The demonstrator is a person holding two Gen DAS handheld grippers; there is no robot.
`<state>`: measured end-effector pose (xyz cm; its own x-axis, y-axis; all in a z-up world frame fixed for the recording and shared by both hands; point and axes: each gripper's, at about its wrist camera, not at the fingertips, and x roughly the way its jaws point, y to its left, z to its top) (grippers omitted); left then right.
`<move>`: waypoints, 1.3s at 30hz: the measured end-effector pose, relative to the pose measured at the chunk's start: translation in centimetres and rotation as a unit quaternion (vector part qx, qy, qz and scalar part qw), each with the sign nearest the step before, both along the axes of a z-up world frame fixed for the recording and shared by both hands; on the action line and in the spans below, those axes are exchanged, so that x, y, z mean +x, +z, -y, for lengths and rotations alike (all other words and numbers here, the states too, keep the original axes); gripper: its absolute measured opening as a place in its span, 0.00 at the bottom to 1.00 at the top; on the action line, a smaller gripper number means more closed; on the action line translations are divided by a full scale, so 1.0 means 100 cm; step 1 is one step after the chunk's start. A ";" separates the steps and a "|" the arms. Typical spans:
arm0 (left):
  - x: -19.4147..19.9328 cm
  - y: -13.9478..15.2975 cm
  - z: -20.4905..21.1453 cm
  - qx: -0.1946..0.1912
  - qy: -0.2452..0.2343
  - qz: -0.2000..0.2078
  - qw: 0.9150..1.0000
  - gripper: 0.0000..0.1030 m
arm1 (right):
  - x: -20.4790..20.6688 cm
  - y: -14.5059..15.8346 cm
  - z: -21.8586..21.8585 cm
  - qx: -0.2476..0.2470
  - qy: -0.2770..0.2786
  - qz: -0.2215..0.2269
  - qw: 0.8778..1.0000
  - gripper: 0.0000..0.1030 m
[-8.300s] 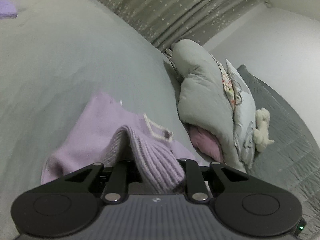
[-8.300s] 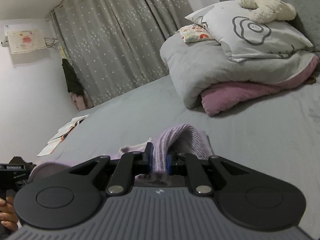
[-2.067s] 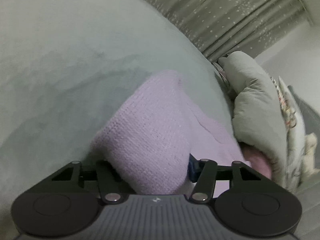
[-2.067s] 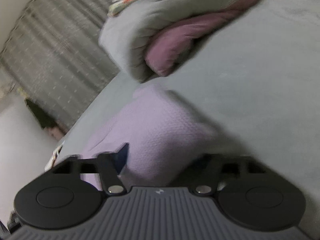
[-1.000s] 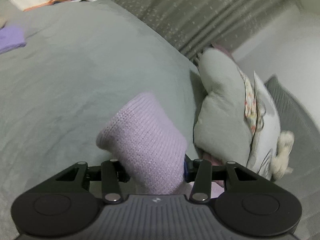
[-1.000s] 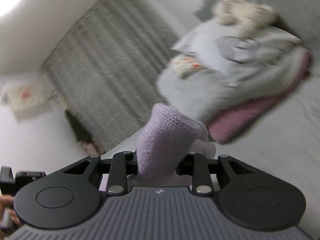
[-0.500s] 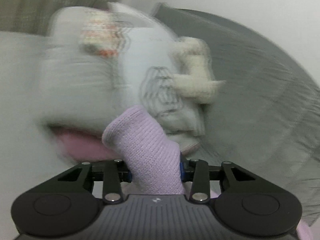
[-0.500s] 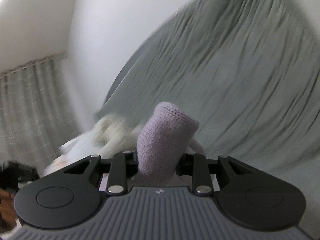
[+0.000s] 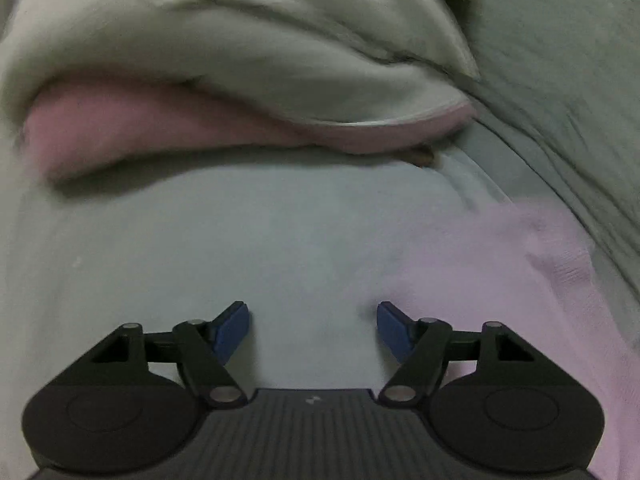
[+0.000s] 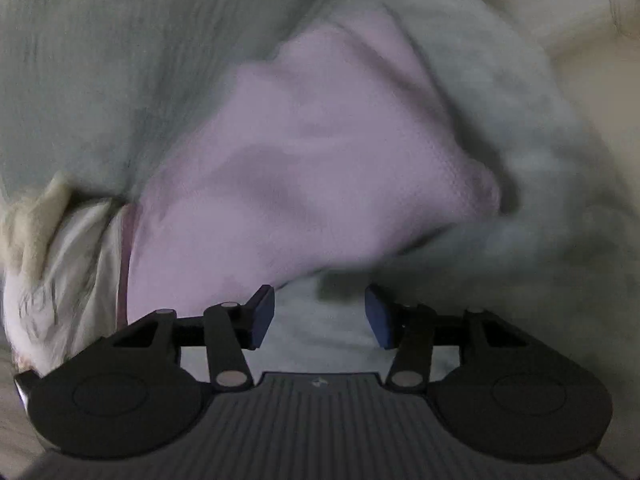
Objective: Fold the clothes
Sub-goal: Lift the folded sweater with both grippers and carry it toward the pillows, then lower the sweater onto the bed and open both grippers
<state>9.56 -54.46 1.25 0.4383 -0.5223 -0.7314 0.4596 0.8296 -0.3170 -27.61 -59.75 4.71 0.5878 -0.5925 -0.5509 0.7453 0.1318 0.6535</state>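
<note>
Left gripper (image 9: 313, 326): jaws opening, blue pads (image 9: 231, 330) spread wide, nothing between them, only bare grey bedsheet (image 9: 240, 240) in the gap. Right gripper (image 10: 319, 314): jaws also opening, pads (image 10: 262, 314) apart, gap shows sheet only; the knit's edge sits just beyond the left-hand pad, and touching or not can't be told through the blur.

Lilac knit sweater (image 10: 312, 168) lies loose on the sheet, a soft bunched mound ahead of the right gripper; in the left wrist view it (image 9: 520, 280) sits off to the right side, running under the right-hand finger linkage. Neither gripper holds it.

Step, as judged: releasing the garment at the head of the bed. To do it well: let the pads clear fully before pulling back, so no knit loop snags and drags the fold open. Back out along the fingers' line, low and straight, no sweeping sideways across the fabric. Knit is floppy; it will likely slump if nudged.

Beyond: folded grey duvet (image 9: 240, 40) over a pink blanket (image 9: 120, 128), near the sweater but apart. Cream plush toy (image 10: 28, 220) at the left edge of the right view. Frames blurred.
</note>
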 end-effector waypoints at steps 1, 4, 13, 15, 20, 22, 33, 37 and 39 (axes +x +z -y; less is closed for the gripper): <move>0.001 0.005 -0.008 -0.002 0.002 0.003 1.000 0.72 | 0.003 0.009 -0.007 -0.027 0.023 0.012 0.999 0.53; -0.004 0.020 -0.022 0.000 0.000 0.022 1.000 0.73 | 0.011 0.036 -0.026 -0.104 0.042 0.039 0.993 0.62; -0.056 0.045 0.012 0.001 -0.089 0.053 0.995 0.78 | 0.011 0.047 0.044 -0.124 -0.032 -0.009 0.992 0.70; -0.067 0.040 0.028 0.009 -0.108 0.062 0.992 0.78 | 0.006 0.048 0.056 -0.098 -0.048 -0.008 0.994 0.70; -0.094 0.036 0.071 -0.011 -0.141 0.118 0.983 0.78 | 0.014 0.034 0.098 -0.107 0.049 -0.011 0.993 0.86; -0.100 0.038 0.083 -0.030 -0.149 0.128 0.980 0.79 | 0.024 0.028 0.099 -0.152 0.086 -0.043 0.984 0.86; -0.085 0.009 0.114 0.012 -0.148 0.177 0.973 1.00 | 0.031 0.005 0.117 -0.166 0.194 -0.160 0.953 0.92; -0.069 0.024 0.089 0.005 -0.052 0.192 0.980 0.99 | -0.011 0.010 0.111 -0.134 0.165 -0.123 0.969 0.79; -0.054 0.012 0.089 0.025 -0.059 0.153 0.986 0.99 | -0.027 0.005 0.117 -0.105 0.119 -0.091 0.983 0.67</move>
<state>4.13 -63.31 2.42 0.5813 -0.5494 -0.6002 0.6218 0.7757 -0.1078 -30.28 -71.49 5.17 0.6267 -0.5618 -0.5400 0.7790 0.4352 0.4514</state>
